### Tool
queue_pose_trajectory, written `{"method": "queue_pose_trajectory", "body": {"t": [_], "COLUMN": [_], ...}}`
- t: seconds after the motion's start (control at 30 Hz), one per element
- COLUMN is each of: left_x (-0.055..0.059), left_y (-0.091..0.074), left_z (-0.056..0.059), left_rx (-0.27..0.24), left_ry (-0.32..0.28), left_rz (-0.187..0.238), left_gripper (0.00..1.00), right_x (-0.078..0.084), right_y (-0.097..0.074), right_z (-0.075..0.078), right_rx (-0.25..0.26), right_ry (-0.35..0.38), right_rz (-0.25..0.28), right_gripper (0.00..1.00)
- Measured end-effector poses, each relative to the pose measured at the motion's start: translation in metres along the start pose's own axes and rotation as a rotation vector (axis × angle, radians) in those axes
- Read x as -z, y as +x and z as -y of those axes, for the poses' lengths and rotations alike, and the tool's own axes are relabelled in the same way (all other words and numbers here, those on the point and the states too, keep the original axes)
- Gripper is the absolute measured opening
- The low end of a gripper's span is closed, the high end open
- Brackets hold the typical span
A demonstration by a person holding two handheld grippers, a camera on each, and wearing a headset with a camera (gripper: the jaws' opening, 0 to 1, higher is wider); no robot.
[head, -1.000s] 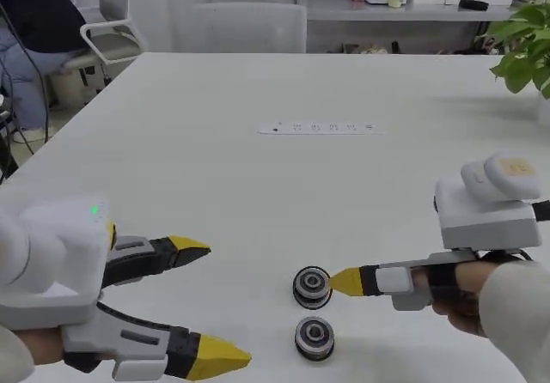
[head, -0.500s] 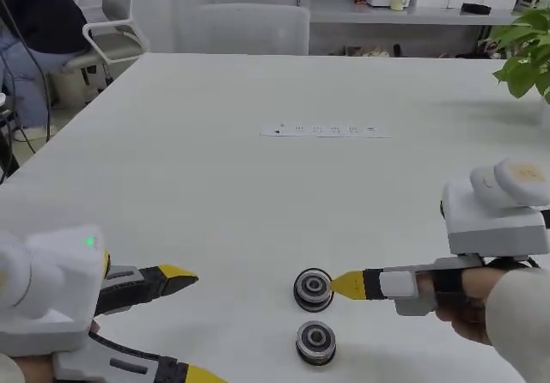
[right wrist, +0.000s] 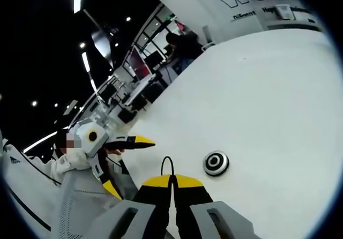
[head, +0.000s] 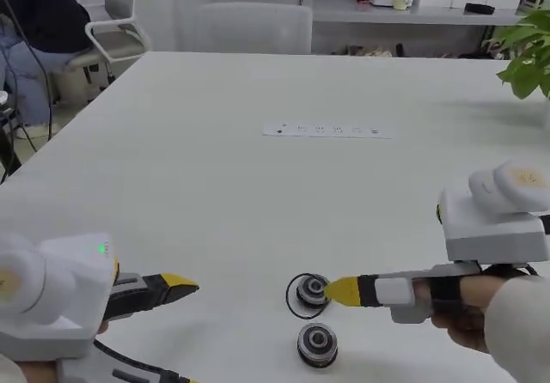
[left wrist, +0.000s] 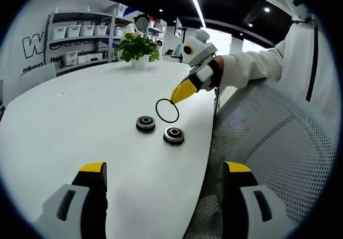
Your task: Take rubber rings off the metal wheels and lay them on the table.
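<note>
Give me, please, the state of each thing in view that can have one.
right tool: shut on the rubber ring.
rubber ring: off its wheel, held up above the table.
far wheel: lying flat on the table, without its ring.
near wheel: lying flat on the table, a dark ring on its rim, it seems.
left tool: open, holding nothing.

Office meeting room, large white conference table (head: 258, 185), flush white socket strip (head: 326, 130), grey office chairs (head: 249, 27), shelving with white storage bins (left wrist: 69, 35)

Black rubber ring (head: 288, 297), white table (head: 258, 185) (yellow-tipped right gripper (head: 333, 291)).
</note>
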State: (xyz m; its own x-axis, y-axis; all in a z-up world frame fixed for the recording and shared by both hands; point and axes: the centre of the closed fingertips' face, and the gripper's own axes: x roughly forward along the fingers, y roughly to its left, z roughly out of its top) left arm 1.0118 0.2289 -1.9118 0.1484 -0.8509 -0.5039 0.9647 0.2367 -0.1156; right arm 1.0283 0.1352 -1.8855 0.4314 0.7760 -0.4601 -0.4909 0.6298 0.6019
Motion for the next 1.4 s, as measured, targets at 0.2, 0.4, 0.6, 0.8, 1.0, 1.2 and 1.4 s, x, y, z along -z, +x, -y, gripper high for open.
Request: {"method": "queue_pose_trajectory", "body": {"t": [0.2,0.4,0.6,0.8,1.0,1.2,1.4], "left_x": [0.004,0.008,0.009,0.010,0.011,0.012,0.014], "left_y": [0.003,0.003,0.003,0.002,0.002,0.003,0.003], "left_z": [0.004,0.003,0.003,0.002,0.001,0.002,0.002], "left_rx": [0.018,0.019,0.019,0.015,0.014,0.018,0.021], "left_ry": [0.005,0.012,0.012,0.005,0.002,-0.001,-0.008], "left_rz": [-0.019,-0.032,-0.036,-0.040,-0.039,-0.047,-0.053], "left_gripper": [0.90,0.93,0.94,0.93,0.92,0.91,0.89], "right_x": [0.002,0.014,0.025,0.036,0.046,0.046,0.046], "right_y": [0.008,0.018,0.028,0.038,0.043,0.045,0.046], "right_z": [-0.010,-0.012,-0.017,-0.023,-0.014,-0.006,-0.001], "right_rx": [-0.033,-0.035,-0.031,-0.037,0.008,0.043,0.068], "right_ry": [-0.039,-0.093,-0.148,-0.209,-0.267,-0.305,-0.328], "right_rz": [-0.001,-0.039,-0.072,-0.104,-0.131,-0.135,-0.137], "right_gripper": [0.00,0.00,0.00,0.00,0.00,0.00,0.00]}}
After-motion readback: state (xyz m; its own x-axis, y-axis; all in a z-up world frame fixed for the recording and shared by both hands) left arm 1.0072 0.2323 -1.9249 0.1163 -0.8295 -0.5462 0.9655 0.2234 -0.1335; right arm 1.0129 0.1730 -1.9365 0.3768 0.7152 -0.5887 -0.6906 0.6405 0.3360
